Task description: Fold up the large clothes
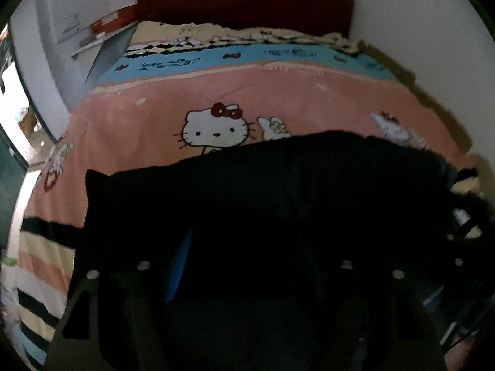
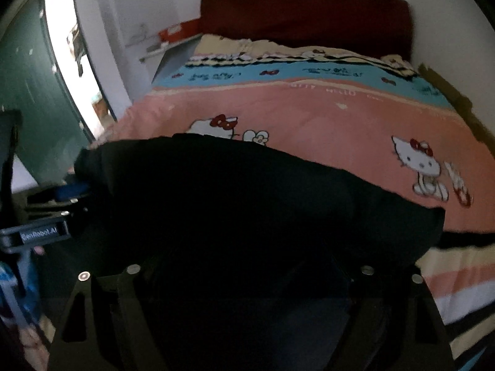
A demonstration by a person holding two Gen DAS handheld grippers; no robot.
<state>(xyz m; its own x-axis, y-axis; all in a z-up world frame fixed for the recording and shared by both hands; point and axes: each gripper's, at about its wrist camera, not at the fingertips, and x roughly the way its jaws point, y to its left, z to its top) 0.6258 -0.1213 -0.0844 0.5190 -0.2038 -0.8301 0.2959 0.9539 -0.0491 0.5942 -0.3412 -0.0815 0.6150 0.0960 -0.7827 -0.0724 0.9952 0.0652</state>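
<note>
A large black garment (image 1: 247, 191) lies spread over the near half of the pink cartoon-cat bedspread (image 1: 154, 105). It also fills the lower part of the right wrist view (image 2: 247, 204). My left gripper (image 1: 244, 247) is sunk in the dark cloth; a blue finger pad (image 1: 179, 266) shows at its left, and the cloth hides the fingertips. My right gripper (image 2: 247, 266) is also buried in the black cloth, fingers hidden. The left gripper's body (image 2: 43, 232) appears at the left edge of the right wrist view, at the garment's left end.
A dark red headboard (image 1: 247, 3) stands against the white wall at the far end. A shelf with an orange box (image 1: 114, 20) is at the far left. A doorway and green door (image 2: 40, 92) are on the left. Striped bedding (image 2: 458, 281) hangs at the near edge.
</note>
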